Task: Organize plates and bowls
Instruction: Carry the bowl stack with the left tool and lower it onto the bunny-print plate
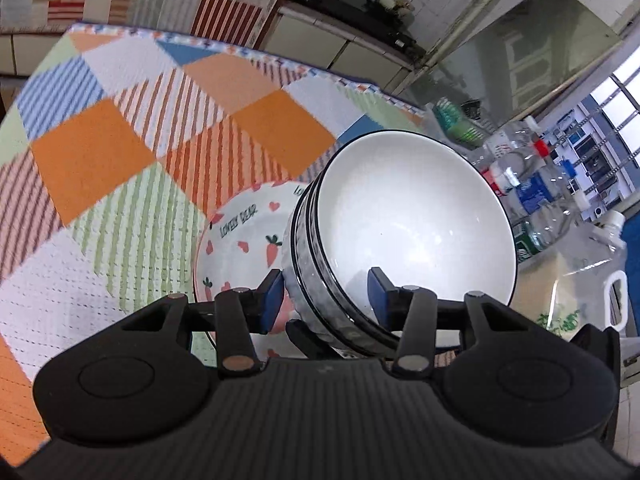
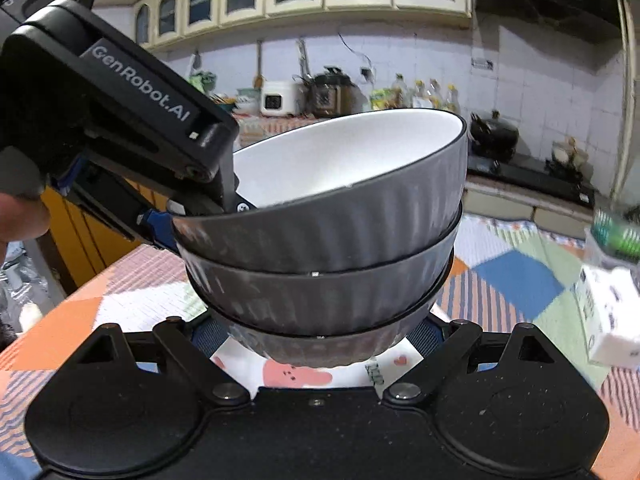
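1. Bowls [image 2: 332,216]: three grey ribbed bowls with white insides and dark rims are nested in a stack. The stack leans; the top bowl sits tilted, with its far rim higher in the right wrist view.
2. Stack position: the stack stands over a white plate [image 1: 240,248] printed with hearts, carrots and the words "LOVELY BEAR". The base of the lowest bowl is close above the plate; contact cannot be confirmed.
3. Plate position: the plate lies on a patchwork tablecloth [image 1: 120,152] of orange, blue, green and striped squares.
4. Left gripper [image 1: 326,292]: the blue-padded fingers [image 1: 272,292] are spread partway and straddle the near rims of the stack, one finger outside the wall and the other inside the top bowl. In the right wrist view the gripper [image 2: 192,200] reaches in from the upper left and meets the rim of the top bowl. Whether the pads press firmly cannot be told.
5. Right gripper [image 2: 320,338]: the fingers are spread wide, one on each side of the lowest bowl's base. The fingertips are mostly hidden behind the stack. Contact with the bowl cannot be told.
6. Surroundings: clear plastic bottles [image 1: 532,184] stand beyond the table edge in the left wrist view. A white box [image 2: 608,312] is at the right of the right wrist view.
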`<state>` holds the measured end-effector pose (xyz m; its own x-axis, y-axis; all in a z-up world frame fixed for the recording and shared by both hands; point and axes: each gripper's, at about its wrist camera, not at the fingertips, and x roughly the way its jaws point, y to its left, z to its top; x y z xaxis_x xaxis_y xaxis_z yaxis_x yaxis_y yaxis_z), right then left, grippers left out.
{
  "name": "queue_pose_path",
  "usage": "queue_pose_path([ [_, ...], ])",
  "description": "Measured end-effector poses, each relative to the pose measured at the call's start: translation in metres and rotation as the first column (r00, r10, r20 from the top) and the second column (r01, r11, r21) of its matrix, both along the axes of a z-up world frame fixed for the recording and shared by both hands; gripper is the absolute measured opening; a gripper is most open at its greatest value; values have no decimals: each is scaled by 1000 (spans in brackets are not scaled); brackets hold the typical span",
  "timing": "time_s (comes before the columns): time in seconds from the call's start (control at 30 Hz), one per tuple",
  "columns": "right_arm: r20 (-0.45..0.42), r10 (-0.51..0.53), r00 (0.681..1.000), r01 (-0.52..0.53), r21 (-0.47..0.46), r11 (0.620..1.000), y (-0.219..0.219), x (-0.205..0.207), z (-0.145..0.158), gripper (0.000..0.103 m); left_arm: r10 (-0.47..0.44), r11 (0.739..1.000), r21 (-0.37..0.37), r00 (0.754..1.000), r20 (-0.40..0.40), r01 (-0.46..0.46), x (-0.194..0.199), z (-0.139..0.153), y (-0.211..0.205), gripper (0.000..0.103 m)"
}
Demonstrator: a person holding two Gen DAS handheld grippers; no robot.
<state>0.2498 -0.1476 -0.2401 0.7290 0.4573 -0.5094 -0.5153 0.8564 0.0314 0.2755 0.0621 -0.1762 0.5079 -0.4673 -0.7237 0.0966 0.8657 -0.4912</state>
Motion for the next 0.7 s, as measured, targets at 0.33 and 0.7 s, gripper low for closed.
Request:
queue_pose_path([
  [0.33, -78, -6, 997, 4, -28, 1000, 7, 7, -28, 94, 5, 1000, -13, 998, -66, -6, 8, -36, 5, 44],
  [0.7, -116, -34, 993, 29, -37, 999, 9, 15, -42, 94, 12, 1000, 19, 998, -61, -11, 7, -51, -4, 43],
])
